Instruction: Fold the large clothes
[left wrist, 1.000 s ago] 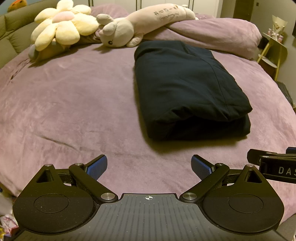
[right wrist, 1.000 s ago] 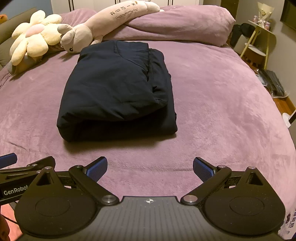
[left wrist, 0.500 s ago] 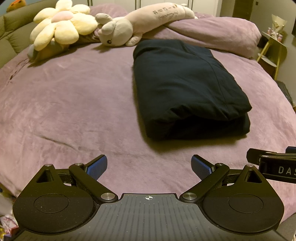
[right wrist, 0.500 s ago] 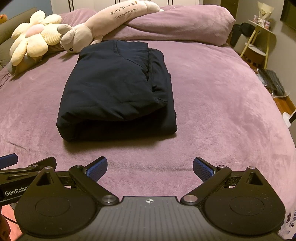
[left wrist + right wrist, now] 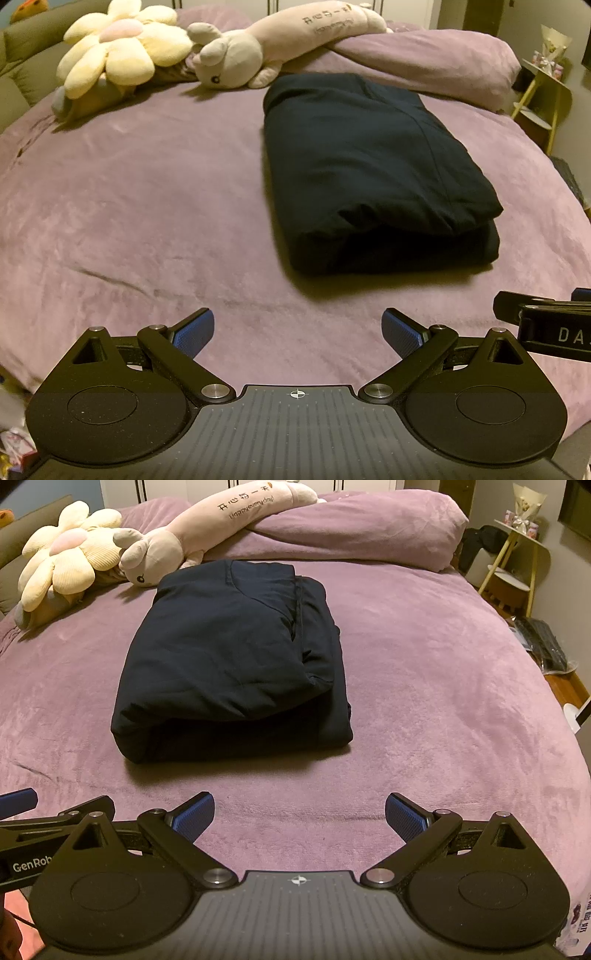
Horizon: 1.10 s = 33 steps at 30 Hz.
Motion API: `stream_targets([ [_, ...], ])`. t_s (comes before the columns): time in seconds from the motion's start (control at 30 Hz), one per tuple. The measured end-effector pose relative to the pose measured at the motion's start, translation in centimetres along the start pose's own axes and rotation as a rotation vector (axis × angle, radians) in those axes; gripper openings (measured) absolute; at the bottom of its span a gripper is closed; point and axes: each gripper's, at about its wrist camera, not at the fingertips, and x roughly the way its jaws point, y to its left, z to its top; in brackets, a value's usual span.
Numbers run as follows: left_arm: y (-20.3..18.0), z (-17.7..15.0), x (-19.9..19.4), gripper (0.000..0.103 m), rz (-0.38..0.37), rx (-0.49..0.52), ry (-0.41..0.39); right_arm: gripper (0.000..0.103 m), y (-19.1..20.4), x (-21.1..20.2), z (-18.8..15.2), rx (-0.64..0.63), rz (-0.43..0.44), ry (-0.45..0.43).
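Observation:
A dark navy garment [image 5: 373,173] lies folded into a thick rectangle on the purple bed [image 5: 147,206]; it also shows in the right wrist view [image 5: 232,664]. My left gripper [image 5: 297,330] is open and empty, low over the bed's near edge, short of the garment and to its left. My right gripper [image 5: 299,816] is open and empty, also short of the garment's near edge. Each gripper shows at the side of the other's view.
A yellow flower cushion [image 5: 118,48] and a long pink plush toy [image 5: 280,40] lie at the head of the bed, beside a purple pillow [image 5: 354,524]. A small yellow side table [image 5: 517,565] stands at the right, with dark items on the floor.
The left wrist view has shifted slightly, so the garment sits a little lower and nearer. Both grippers stay open and the garment has not moved.

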Motion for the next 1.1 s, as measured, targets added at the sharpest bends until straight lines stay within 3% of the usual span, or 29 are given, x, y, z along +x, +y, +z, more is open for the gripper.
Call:
stream_targets([
  [0.6,0.02,-0.18,-0.09,0.100,0.045,-0.002,-0.022,0.099,0.09,0.09,-0.21,-0.012,0.000,0.001],
  [1.1,-0.40,-0.20,-0.38,0.100,0.024,0.034,-0.026,0.099,0.18,-0.05,-0.09,-0.011,-0.012,-0.003],
])
